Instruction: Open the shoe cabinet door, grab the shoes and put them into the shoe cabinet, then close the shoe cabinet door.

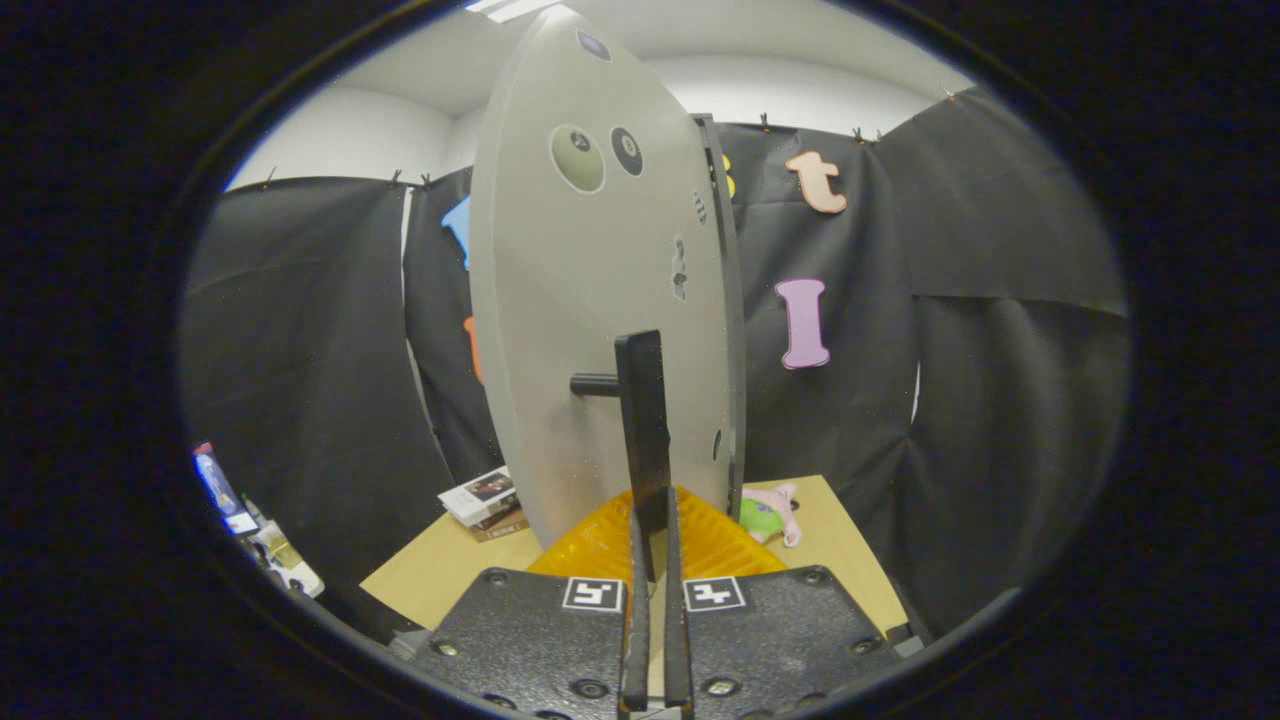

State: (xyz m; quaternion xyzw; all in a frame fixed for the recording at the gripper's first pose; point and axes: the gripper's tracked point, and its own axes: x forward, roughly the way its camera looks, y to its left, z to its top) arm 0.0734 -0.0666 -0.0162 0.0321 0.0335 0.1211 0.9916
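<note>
I have the gripper clamped narrow on the black handle of the open grey door.

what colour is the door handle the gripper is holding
Black, clearest in the gripper view: the handle on the pale grey door, clamped by the gripper.

- Even, fairly bright light from a ceiling lamp at the top of the frame.
- Strong fisheye bending bows the door and the black cloth.
- The centre is sharp; the rim darkens and softens.
</note>
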